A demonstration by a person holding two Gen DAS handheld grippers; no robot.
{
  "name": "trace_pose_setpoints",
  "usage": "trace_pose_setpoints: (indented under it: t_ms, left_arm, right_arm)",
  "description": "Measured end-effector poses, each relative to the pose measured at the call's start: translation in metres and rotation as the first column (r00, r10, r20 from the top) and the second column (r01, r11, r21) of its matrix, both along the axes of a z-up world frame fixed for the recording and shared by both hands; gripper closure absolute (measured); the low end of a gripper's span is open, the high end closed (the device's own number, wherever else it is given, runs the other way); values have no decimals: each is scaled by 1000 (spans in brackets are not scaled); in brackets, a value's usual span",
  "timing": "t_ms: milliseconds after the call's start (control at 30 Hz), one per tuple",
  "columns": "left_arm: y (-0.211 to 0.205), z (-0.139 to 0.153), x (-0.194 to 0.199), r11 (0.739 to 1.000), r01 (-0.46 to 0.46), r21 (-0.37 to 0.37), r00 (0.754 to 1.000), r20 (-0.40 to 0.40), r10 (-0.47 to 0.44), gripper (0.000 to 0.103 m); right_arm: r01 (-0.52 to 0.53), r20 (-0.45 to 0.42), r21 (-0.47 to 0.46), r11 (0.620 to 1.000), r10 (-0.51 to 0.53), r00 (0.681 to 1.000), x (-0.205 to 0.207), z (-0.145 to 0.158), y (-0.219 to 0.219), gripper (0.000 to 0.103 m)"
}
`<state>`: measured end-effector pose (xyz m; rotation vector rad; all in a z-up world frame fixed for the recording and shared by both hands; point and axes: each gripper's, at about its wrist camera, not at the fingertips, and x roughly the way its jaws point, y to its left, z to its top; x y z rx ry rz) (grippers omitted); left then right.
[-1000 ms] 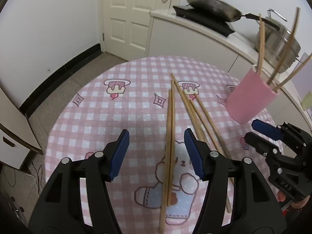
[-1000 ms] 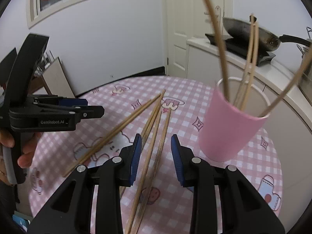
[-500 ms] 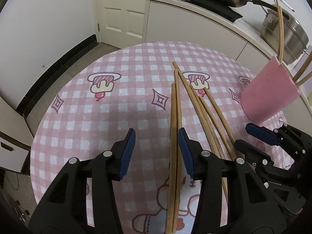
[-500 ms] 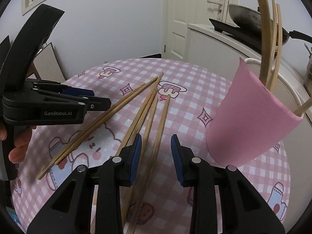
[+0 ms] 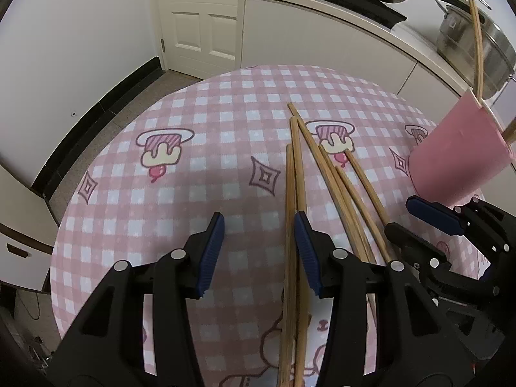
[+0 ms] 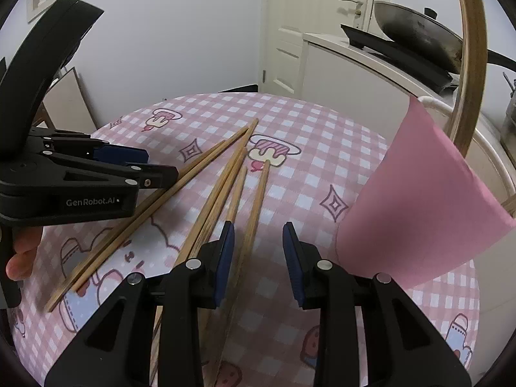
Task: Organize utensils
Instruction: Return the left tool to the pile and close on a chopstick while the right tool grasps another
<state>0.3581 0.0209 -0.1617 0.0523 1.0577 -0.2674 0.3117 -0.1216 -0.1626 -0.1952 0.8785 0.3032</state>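
Both grippers are descending on the loose chopsticks lying fanned on the pink checked tablecloth (image 5: 200, 161). The left gripper (image 5: 259, 251) is standing partly open with nothing pinched; its jaws have just been closing in, and the leftmost pair of chopsticks (image 5: 295, 193) is lying between them, close against the right-hand pad, clear of the left one. The right gripper (image 6: 256, 258) is sitting at a narrow gap, also empty: the rightmost single chopstick (image 6: 258, 200) is running just inside its left pad, with open cloth showing between it and the other pad. Three more sticks (image 6: 222, 190) are lying between the two targets, their far tips converging. The pink cup (image 6: 416, 200), already holding several chopsticks, is standing upright on the table just to the right of the right gripper. Judgement: the step in hand is the pick, one bundle per hand. To do it well, the left tool probably needs shifting slightly rightward so the pair is centred, then lowering until the pads are bracketing both sticks before squeezing, otherwise one may roll free. The right tool should be staying clear of the neighbouring stick at its left and of the cup wall. Gripping nearer the middle should be limiting droop during transfer to the cup.
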Motion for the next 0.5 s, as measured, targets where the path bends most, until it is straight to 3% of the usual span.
trace_pose_setpoints:
  t_ms: [133, 267, 500]
  left_arm:
    - [-7, -1, 8, 1000, 9, 0, 1000, -11, -9, 67]
    - [-20, -2, 11, 997, 17, 73, 1000, 3, -18, 69]
    - [-21, -2, 24, 997, -6, 71, 1000, -9, 7, 77]
  right_arm:
    - [16, -8, -22, 1000, -17, 1000, 7, -3, 0, 74]
    - [17, -12, -36, 999, -18, 1000, 14, -2, 1, 75]
    - [20, -39, -56, 998, -22, 999, 32, -8, 12, 76]
